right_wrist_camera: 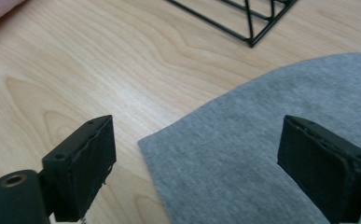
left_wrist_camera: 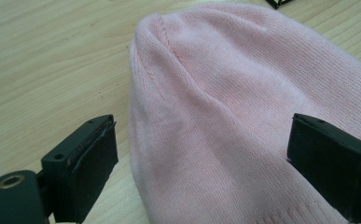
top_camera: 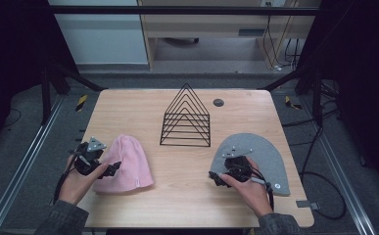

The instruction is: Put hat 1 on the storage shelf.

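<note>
Reference landmark: the black wire rack, standing at the middle of the wooden table.

1. Left side. My left gripper rests low over the pink knit beanie, which lies flat to the left of the rack and nearer to me. In the left gripper view the jaws stand wide apart, one on either side of the beanie's edge near the crown, and the pads are not pressing the fabric. Nothing is held.

2. Right side. My right gripper sits over the near left corner of the grey beanie, which lies flat to the right of the rack and nearer to me. In the right gripper view the jaws are likewise wide, with the corner of the grey fabric between them and bare wood under the left pad. Nothing is held.

3. Step in hand, as I judge it: approach and alignment before a first pinch on each beanie.

4. Next move calls for: lowering each pair of jaws until one pad slips under the fabric edge, then closing on a fold of cloth. Risk: pads skating over flat fabric without gathering any.
</note>
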